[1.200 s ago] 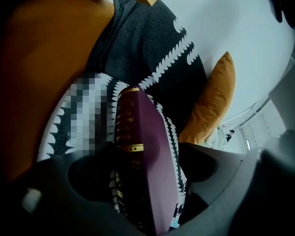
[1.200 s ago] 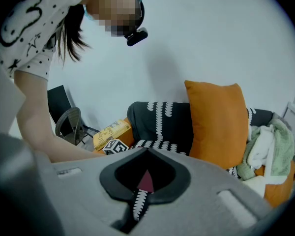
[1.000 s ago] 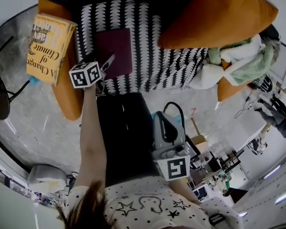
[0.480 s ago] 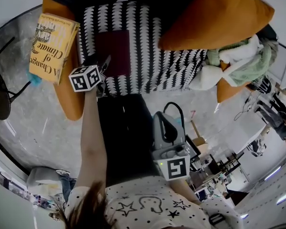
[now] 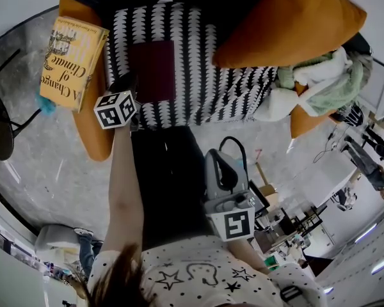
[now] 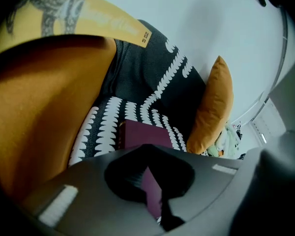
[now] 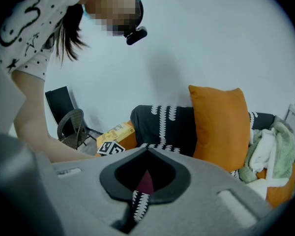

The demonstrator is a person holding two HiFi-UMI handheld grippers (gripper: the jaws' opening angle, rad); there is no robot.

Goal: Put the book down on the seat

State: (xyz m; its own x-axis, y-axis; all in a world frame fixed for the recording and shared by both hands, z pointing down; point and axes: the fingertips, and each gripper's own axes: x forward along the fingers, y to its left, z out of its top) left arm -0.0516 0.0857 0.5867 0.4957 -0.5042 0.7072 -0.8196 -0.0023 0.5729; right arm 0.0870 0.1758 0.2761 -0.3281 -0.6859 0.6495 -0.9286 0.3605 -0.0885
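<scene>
Two grippers in view, one book of interest. Maroon book (image 5: 152,70) lies flat on the seat (image 5: 201,82), on its black-and-white patterned cover, toward the seat's left end as the head view shows it, and nothing holds it.

Left gripper (image 5: 125,84) hovers over the seat's front-left part, just beside the maroon book's near-left corner; contact can't be told from the head view. Its fingers have just been closing and now sit clenched together with nothing between them. The left gripper view shows the book lying ahead of the fingers. The person's bare forearm (image 5: 123,184) runs from this gripper back away from the seat.

Right gripper (image 5: 232,147) hangs well apart from the seat, out in front of it over the person's dark trousers (image 5: 169,184). Its fingers are also clenched, empty, and aimed toward the seat.

Yellow book (image 5: 70,55) rests on the orange armrest (image 5: 93,133) at the seat's left end. Orange cushion (image 5: 288,18) leans at the seat's back right. Heap of green and white cloth (image 5: 320,82) sits at the seat's right end. Dark chair (image 5: 0,130) stands on the grey floor (image 5: 45,171) left of the seat, beyond the armrest.
</scene>
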